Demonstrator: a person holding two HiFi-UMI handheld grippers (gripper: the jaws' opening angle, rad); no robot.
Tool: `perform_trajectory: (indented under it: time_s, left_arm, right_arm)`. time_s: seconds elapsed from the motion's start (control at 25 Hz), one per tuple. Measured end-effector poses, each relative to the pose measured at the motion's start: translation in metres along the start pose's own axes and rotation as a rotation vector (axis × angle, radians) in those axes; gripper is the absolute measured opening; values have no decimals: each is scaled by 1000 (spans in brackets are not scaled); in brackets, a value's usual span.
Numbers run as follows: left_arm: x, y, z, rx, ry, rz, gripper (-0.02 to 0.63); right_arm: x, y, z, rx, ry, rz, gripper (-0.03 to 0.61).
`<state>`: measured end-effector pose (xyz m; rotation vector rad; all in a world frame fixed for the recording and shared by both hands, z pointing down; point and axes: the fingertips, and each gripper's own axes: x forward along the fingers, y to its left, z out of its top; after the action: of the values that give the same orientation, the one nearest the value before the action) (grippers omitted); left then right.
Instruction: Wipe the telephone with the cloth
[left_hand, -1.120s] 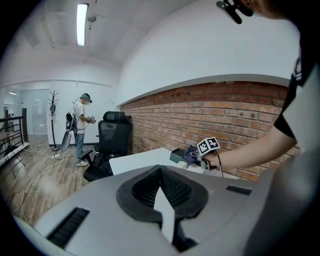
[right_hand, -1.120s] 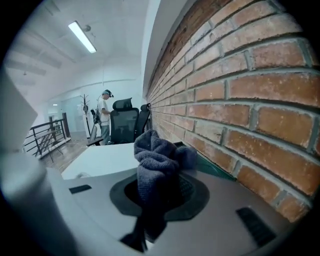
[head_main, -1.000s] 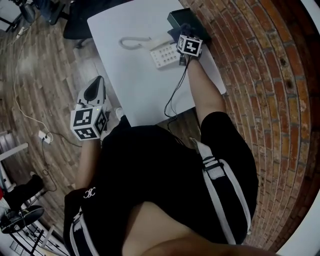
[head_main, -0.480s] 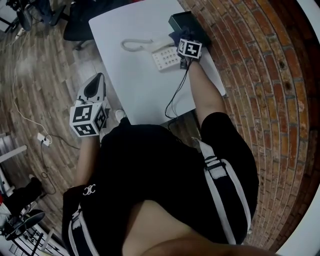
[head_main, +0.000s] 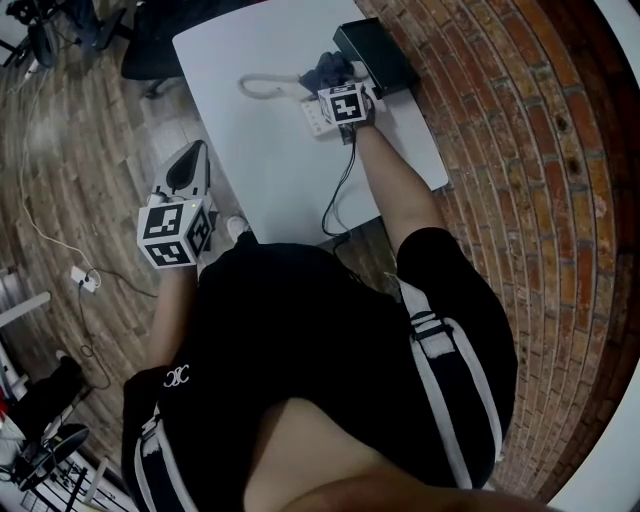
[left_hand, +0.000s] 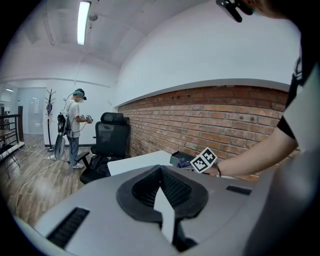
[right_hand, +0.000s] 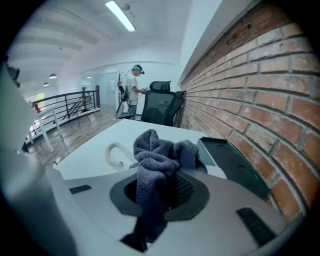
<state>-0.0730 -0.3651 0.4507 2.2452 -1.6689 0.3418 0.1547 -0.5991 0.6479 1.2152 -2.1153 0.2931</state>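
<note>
In the head view a white telephone (head_main: 312, 120) lies on the white table (head_main: 250, 160), its handset (head_main: 262, 86) off to the left. My right gripper (head_main: 338, 88) is over the telephone's far end, shut on a dark grey-blue cloth (head_main: 328, 70). In the right gripper view the cloth (right_hand: 159, 155) bunches out of the right gripper (right_hand: 160, 187) and hides most of the telephone; the handset (right_hand: 115, 152) shows at the left. My left gripper (head_main: 188, 170) hangs off the table's left side over the floor, shut and holding nothing, as the left gripper view (left_hand: 162, 200) also shows.
A black box (head_main: 375, 55) sits at the table's back right against the brick wall (head_main: 520, 150). A black cable (head_main: 340, 190) runs over the table's near edge. A black office chair (left_hand: 111, 137) and a person (left_hand: 76, 125) stand beyond the table.
My right gripper has moved left with the cloth, from beside the black box onto the telephone. The left gripper has hardly moved.
</note>
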Motion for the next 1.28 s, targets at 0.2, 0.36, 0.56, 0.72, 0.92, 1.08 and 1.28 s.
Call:
perform_trajectory:
  time_s: [0.2, 0.36, 0.56, 0.72, 0.92, 1.08, 1.28]
  left_arm:
    - [-3, 3, -2, -9, -3, 13, -6]
    - [-7, 10, -3, -22, -8, 30, -6]
    - [-9, 14, -4, -46, -15, 32, -6]
    - [-8, 14, -5, -56, -17, 25, -6]
    - [-5, 10, -5, -47, -12, 14, -6]
    - [-4, 12, -4, -52, -13, 21, -6]
    - [-1, 9, -6, -52, -2, 11, -6]
  right_arm:
    - [6, 62, -13, -138, 51, 131, 44]
    - [10, 93, -35, -200, 146, 190, 44]
    - [16, 93, -50, -218, 186, 155, 44]
    - [10, 92, -44, -179, 197, 173, 44]
    - [6, 82, -50, -184, 230, 187, 44]
    - [-1, 57, -52, -208, 224, 142, 44]
    - [-12, 4, -48, -135, 186, 36, 44]
